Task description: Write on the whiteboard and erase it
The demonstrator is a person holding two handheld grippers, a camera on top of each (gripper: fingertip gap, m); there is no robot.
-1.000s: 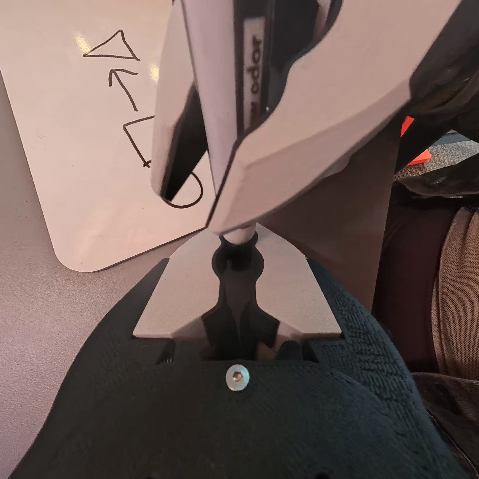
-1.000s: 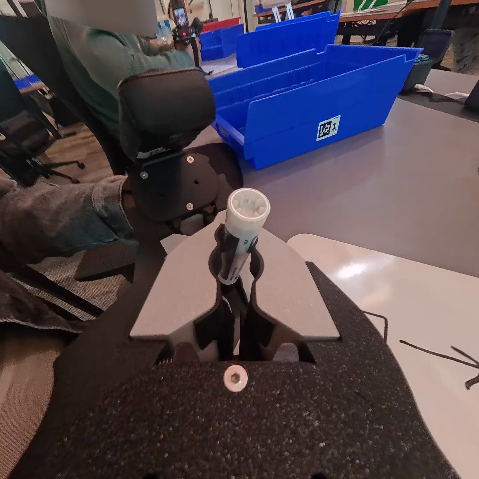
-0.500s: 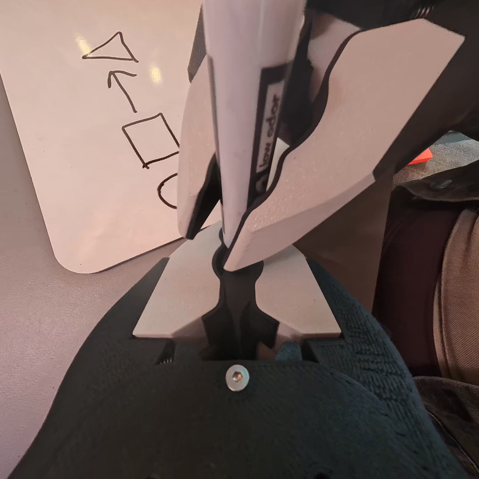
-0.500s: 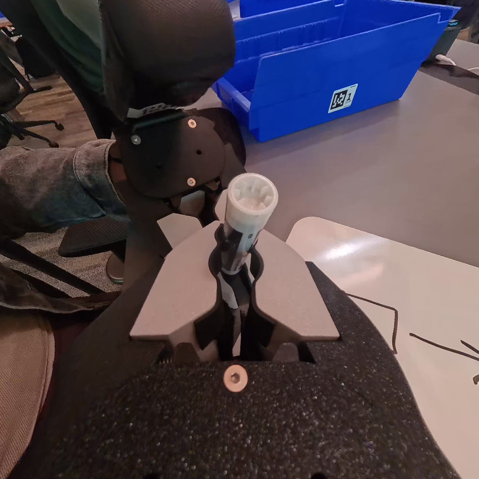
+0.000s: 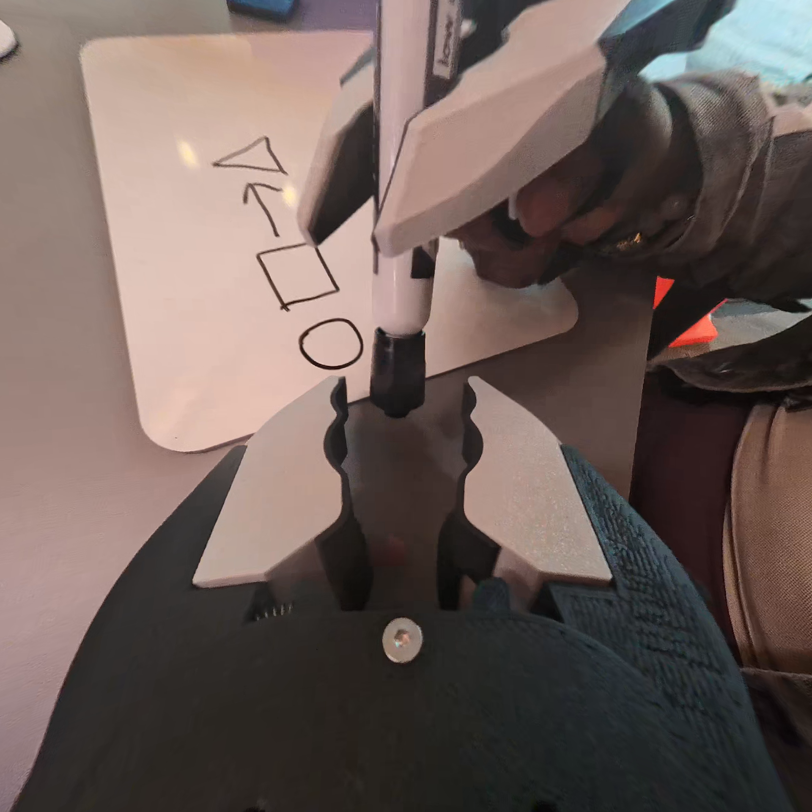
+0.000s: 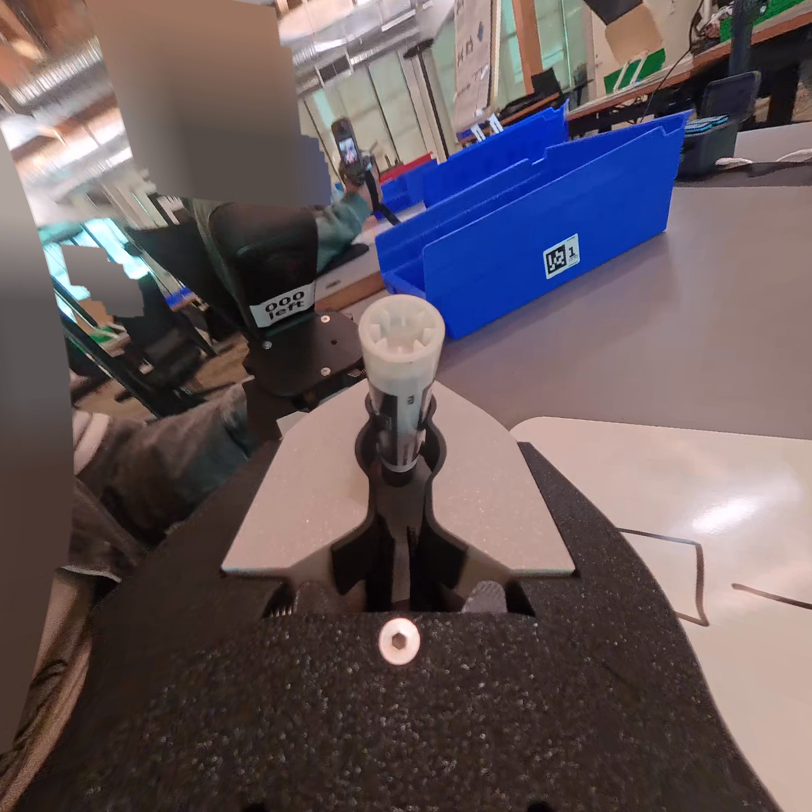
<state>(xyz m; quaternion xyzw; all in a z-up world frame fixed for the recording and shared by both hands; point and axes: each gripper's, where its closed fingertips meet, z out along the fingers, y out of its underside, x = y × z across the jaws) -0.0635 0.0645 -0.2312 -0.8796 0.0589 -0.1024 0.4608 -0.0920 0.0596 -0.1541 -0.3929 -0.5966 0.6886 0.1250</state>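
**Two grippers, one marker, cap end pointing at my open left jaws**

Two things decide the coming move: where the marker's long axis points, and which of my grippers sits nearer the board. My right gripper (image 6: 402, 435) is clamped on the white marker (image 5: 397, 184), both pads pressed on its barrel, and holds it nearly upright above the table edge, rear end up and black cap (image 5: 397, 373) down. That cap end hangs just beyond my left gripper (image 5: 404, 422), whose fingers stand wide apart with nothing between them and nothing touching the pads.

The whiteboard (image 5: 167, 246) lies flat on the grey table (image 5: 52, 505), to the far left of both grippers, carrying a triangle, an arrow, a square and a circle (image 5: 330, 343). The circle sits just left of the cap. A blue thing at the far edge, perhaps the eraser, I cannot make out. I judge the writing done and the marker capped; erasing is not yet begun.
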